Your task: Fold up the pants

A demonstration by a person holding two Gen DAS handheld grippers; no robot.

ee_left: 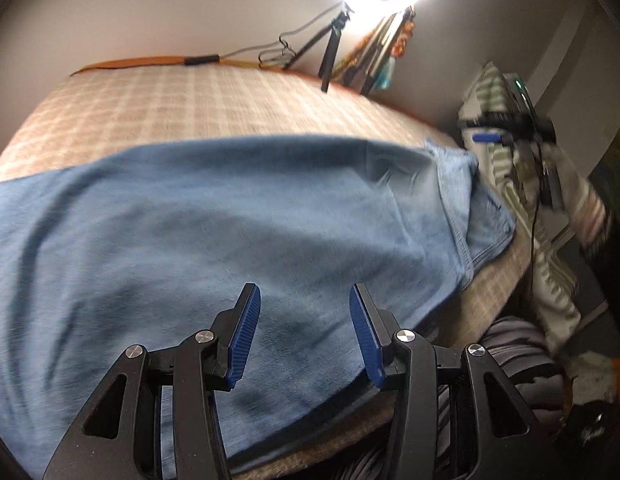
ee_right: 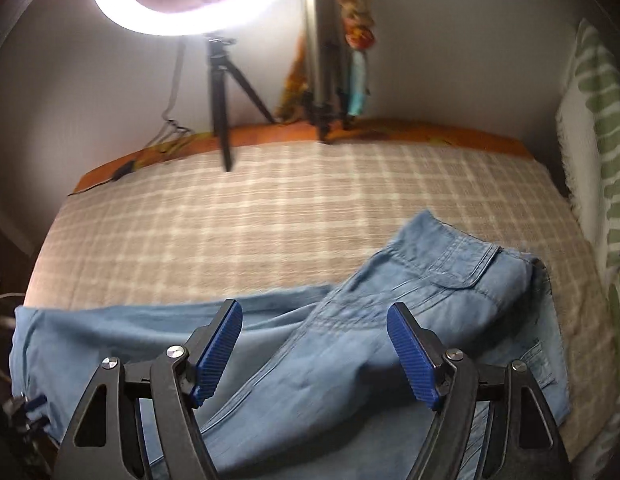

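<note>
The bed (ee_right: 270, 208) carries the pants (ee_right: 349, 340) along its near edge, waistband toward the right corner, legs running left. My right tool (ee_right: 314, 350) hangs spread and empty above the seat; my left tool (ee_left: 304, 334) is likewise spread over a leg. I judge the next grip needs matched edges, pinched cleanly.

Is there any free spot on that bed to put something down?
Yes: the checked bedspread lies bare between the blue pants and the ring light's tripod by the wall. The near edge is crowded: the pants cover it.
</note>
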